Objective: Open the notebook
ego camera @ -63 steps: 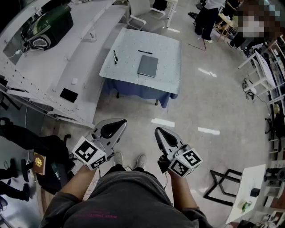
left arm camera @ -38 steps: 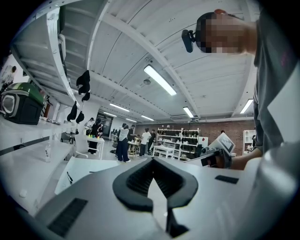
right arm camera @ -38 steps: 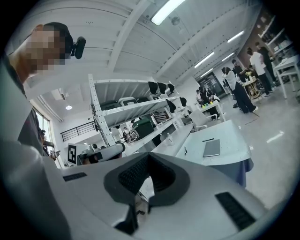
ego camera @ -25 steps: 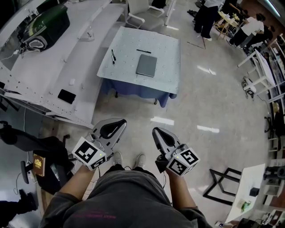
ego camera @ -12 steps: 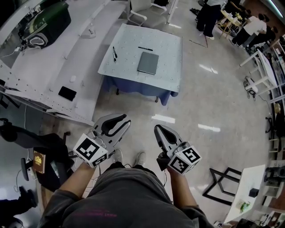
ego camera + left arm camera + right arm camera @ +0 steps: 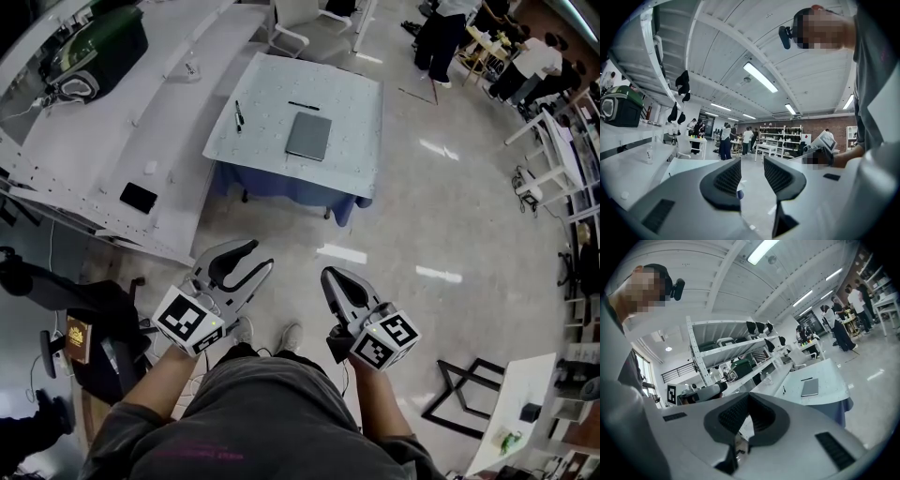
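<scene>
Plainly, the notebook (image 6: 309, 136) lies closed and flat in the upper middle of the head view, a grey slab on a white table (image 6: 361, 112) whose front edge is hung with a blue cloth (image 6: 281, 185). In the right gripper view the same notebook (image 6: 810, 387) shows at right of centre, small and far off on that tabletop. A black pen (image 6: 304, 106) lies just above it in the head view, and a second pen (image 6: 240, 116) rests near the table's left edge, apart from the notebook.

Neither tool is anywhere near it. The left gripper (image 6: 261, 255) is held low in the frame, left of centre, over bare floor (image 6: 422, 216). Its jaws have just been opening and now stand apart, and the left gripper (image 6: 752, 176) has nothing between its pads in its own view. The right gripper (image 6: 328, 274) sits beside it at lower centre, and its own view shows the right gripper (image 6: 748, 401) with jaws pressed together on nothing.

Further out, a long white workbench (image 6: 112, 131) fills the upper left, carrying a dark phone (image 6: 138, 197) and a green case (image 6: 103, 42). People (image 6: 436, 37) stand at the upper right, well away from the table.
</scene>
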`<state>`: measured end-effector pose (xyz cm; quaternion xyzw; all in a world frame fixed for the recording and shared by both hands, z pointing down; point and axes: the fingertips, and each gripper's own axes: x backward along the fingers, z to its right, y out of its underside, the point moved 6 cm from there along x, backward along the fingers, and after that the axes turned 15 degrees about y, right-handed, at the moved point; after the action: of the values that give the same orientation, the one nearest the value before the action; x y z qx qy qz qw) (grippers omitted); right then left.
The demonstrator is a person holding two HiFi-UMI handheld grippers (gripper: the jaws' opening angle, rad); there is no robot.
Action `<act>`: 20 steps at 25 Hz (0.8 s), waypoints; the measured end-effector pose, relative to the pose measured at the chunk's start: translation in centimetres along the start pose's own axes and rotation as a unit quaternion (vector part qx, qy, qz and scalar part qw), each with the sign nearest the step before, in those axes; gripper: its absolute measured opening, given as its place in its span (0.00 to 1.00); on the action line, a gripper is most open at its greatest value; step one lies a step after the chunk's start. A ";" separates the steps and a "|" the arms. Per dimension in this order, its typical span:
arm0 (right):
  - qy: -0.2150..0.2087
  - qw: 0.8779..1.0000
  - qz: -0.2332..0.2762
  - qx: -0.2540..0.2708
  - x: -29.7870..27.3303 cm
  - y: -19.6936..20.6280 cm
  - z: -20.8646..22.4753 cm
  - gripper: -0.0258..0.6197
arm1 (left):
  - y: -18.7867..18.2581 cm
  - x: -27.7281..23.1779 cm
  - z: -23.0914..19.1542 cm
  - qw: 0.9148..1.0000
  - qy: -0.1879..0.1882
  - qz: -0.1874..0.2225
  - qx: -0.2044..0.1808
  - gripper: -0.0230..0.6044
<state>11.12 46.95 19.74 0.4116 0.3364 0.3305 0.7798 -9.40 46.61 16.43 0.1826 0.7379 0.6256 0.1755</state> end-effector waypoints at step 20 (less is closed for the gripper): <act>-0.028 1.000 -0.008 0.004 4.5 -0.6 6.6 0.04 | 1.2 -5.2 5.1 0.999 -0.049 -0.002 -0.003 0.33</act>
<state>19.03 47.52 20.94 0.4211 0.3191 0.3115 0.7898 -2.30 48.59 17.03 0.2108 0.7272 0.6176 0.2131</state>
